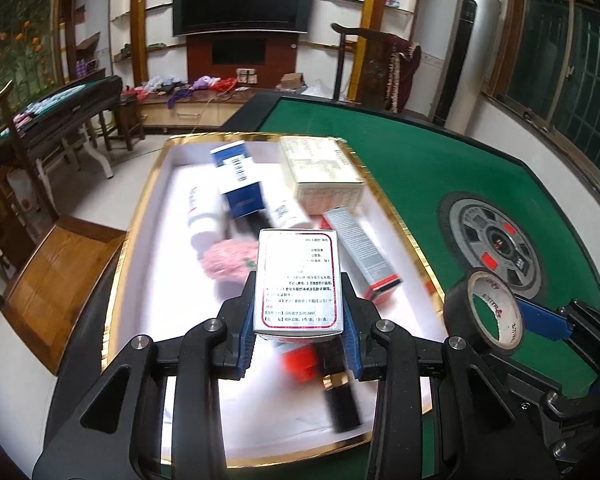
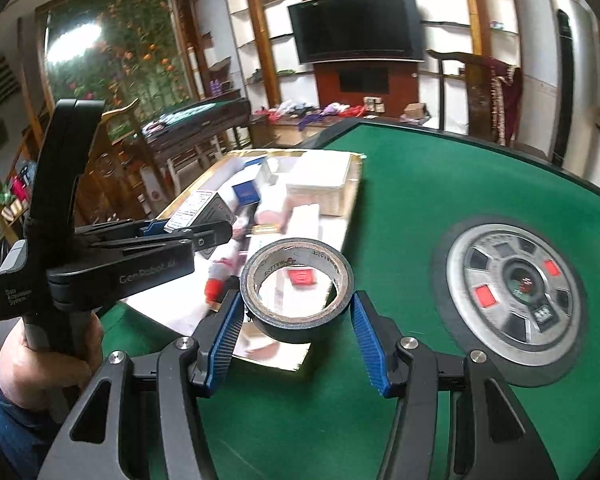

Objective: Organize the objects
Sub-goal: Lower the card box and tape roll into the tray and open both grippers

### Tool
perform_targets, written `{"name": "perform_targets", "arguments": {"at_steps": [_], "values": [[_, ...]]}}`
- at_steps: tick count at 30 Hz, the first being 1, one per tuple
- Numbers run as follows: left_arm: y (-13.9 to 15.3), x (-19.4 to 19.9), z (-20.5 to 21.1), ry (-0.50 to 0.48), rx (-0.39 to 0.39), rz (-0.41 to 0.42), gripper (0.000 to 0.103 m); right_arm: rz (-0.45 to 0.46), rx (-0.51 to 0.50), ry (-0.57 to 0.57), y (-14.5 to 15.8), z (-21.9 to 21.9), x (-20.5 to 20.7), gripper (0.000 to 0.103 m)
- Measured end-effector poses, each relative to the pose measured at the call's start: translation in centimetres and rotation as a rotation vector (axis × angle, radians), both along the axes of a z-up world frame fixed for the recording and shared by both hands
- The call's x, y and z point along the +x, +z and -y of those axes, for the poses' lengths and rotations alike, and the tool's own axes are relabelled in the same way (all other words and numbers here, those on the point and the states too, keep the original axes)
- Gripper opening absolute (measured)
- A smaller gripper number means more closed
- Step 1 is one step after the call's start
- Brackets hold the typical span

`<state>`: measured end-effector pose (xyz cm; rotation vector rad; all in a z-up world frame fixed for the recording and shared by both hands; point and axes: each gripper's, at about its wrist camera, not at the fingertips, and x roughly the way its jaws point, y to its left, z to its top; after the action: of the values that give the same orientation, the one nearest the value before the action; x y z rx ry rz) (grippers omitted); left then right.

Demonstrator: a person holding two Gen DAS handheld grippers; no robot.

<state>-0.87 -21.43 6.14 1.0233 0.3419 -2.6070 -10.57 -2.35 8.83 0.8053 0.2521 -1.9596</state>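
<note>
My left gripper (image 1: pixel 299 334) is shut on a white medicine box with a red border (image 1: pixel 299 280) and holds it over the gold-rimmed white tray (image 1: pixel 138 216). In the tray lie a blue box (image 1: pixel 238 182), a cream box (image 1: pixel 324 172), white bottles (image 1: pixel 202 216), a pink fluffy thing (image 1: pixel 228 262), a silver and red box (image 1: pixel 364 256) and a black tube (image 1: pixel 340 396). My right gripper (image 2: pixel 298 330) is shut on a roll of black tape (image 2: pixel 298 286), held just above the tray's near right corner. The tape also shows in the left wrist view (image 1: pixel 486 312).
The tray sits on a green felt mahjong table (image 2: pixel 440 184) with a round silver centre panel (image 2: pixel 516 284). The table's left edge drops to the floor, where a wooden chair (image 1: pixel 56 276) stands. The left gripper shows in the right wrist view (image 2: pixel 196 224).
</note>
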Motion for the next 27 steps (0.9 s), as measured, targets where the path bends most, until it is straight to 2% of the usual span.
{"name": "perform_targets", "arguments": {"at_steps": [6,12,20,27], "values": [[-1.1,2.2,2.1,0.063,-0.025,0.020,0.035,0.000,0.024,0.059,-0.3,3.1,1.4,0.055],[-2.4,3.0,3.8,0.088,0.001,0.041,0.035,0.008,0.042,0.093,-0.3,6.0,1.9,0.055],[-3.4,2.7,3.8,0.079,-0.002,0.080,0.035,0.133,0.036,0.105,-1.2,8.9,0.5,0.055],[-3.7,2.7,3.9,0.097,-0.026,0.095,0.035,0.144,0.056,0.116,-1.8,10.5,0.4,0.055]]}}
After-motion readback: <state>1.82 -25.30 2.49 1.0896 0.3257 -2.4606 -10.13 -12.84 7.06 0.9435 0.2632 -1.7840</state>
